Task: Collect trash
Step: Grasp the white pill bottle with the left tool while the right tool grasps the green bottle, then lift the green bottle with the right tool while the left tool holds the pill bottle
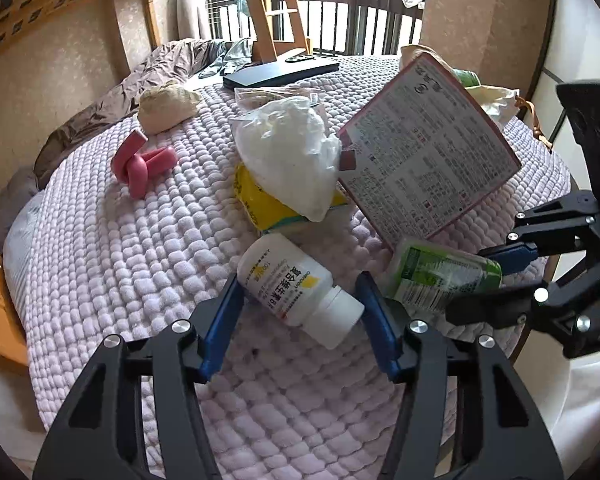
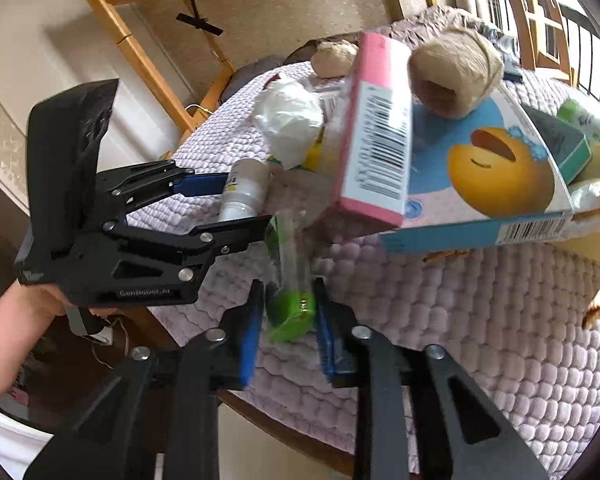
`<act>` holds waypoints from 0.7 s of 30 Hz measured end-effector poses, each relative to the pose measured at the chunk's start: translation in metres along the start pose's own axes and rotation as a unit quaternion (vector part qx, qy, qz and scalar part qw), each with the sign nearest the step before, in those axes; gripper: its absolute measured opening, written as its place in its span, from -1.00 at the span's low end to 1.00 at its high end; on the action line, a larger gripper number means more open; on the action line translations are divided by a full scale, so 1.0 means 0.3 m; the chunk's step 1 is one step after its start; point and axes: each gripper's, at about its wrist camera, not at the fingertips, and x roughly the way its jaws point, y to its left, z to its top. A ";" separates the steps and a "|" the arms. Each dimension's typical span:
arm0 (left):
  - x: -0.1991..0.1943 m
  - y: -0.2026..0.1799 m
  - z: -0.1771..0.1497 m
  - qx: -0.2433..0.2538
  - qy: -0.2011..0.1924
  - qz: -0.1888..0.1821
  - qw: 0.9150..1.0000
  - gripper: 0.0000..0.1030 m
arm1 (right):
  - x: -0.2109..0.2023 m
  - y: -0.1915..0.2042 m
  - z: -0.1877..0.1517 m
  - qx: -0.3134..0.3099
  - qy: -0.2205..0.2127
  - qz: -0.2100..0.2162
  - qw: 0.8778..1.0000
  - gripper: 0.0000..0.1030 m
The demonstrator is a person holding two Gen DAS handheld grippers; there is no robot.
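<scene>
While both my grippers reach over the quilt (image 1: 120, 240), the left gripper (image 1: 300, 300) has its pads against the white bottle (image 1: 296, 284), which lies on its side with the cap toward me, so I read it as clamped. My right gripper (image 2: 288, 320) is clenched on the green bottle (image 2: 290, 280), cap end between the pads, near the quilt's edge. Behind them sit a white bag (image 1: 288, 152), a pink box (image 2: 376, 128) and a ball of twine (image 2: 456, 72)
</scene>
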 end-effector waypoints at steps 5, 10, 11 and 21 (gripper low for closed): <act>0.000 0.008 -0.003 -0.009 -0.003 0.001 1.000 0.15 | -0.034 0.000 0.001 0.003 -0.009 -0.004 1.000 -0.59; -0.034 0.004 -0.030 -0.032 -0.005 0.000 0.999 0.15 | -0.073 -0.012 -0.015 0.013 -0.013 -0.003 1.000 -0.62; -0.038 0.003 -0.034 -0.037 -0.004 0.001 0.999 0.15 | -0.078 -0.014 -0.025 0.015 -0.012 -0.005 1.000 -0.62; -0.067 -0.032 -0.068 -0.060 0.000 0.001 0.998 0.15 | -0.073 -0.004 -0.051 -0.023 0.004 -0.060 0.998 -0.61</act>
